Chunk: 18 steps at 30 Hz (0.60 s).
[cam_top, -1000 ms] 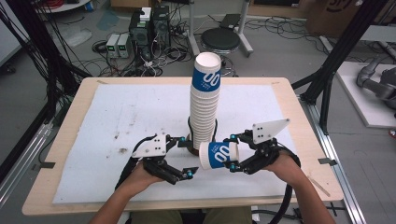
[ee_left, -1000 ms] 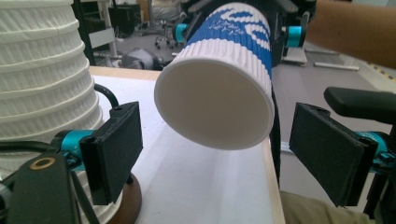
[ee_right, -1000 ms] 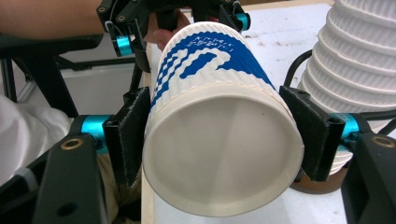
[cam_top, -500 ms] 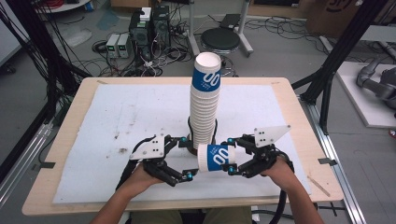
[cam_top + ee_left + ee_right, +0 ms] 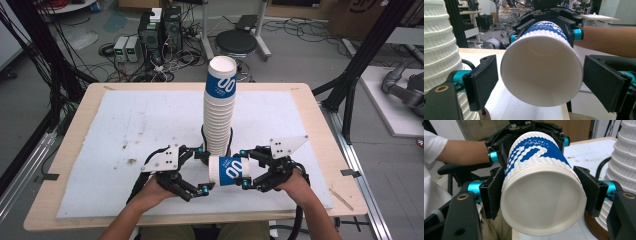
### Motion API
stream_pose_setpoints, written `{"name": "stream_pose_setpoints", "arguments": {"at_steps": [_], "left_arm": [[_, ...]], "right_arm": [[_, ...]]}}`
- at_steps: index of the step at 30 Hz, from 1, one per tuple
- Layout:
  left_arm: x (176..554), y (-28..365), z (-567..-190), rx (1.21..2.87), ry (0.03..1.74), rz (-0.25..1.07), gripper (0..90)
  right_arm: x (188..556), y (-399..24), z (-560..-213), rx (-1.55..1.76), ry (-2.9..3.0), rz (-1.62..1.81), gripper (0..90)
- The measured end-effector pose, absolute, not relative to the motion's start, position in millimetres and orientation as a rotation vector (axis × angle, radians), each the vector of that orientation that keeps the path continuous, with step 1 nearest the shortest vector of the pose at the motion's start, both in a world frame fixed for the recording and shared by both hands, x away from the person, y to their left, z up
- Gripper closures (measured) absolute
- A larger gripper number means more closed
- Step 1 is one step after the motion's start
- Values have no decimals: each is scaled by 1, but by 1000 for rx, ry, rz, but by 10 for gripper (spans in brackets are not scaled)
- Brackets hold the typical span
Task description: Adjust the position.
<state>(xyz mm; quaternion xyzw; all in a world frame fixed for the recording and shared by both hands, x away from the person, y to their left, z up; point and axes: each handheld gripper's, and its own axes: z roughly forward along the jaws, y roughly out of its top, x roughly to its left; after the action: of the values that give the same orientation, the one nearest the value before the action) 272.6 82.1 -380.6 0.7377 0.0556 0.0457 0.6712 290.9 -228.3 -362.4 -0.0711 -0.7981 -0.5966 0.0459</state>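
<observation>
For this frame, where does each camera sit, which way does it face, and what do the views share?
High view: above the person's side of the table, looking forward and down; both forearms enter from below, holding the left gripper and right gripper.
Left gripper view: rides the left gripper, facing the open mouth of the blue-and-white cup; its jaws have just been opening, pads clear of the rim.
Right gripper view: rides the right gripper, facing the cup's base, jaws clamping it.
Shared: the cup and the tall cup stack.

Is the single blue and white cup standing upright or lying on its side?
On its side. The cup is held level by the right gripper, open mouth toward the left gripper and empty inside.
</observation>
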Motion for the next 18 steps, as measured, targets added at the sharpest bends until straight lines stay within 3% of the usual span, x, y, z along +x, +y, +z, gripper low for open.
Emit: {"name": "stream_pose_setpoints", "arguments": {"at_steps": [9,18], "left_arm": [[273,78,-381,1661,118,73,144],[272,82,-377,1657,98,80,233]], "right_arm": [[292,-224,-365,-202,-2387,-1837,295],[292,-225,-367,-199,-2379,-1816,307]]}}
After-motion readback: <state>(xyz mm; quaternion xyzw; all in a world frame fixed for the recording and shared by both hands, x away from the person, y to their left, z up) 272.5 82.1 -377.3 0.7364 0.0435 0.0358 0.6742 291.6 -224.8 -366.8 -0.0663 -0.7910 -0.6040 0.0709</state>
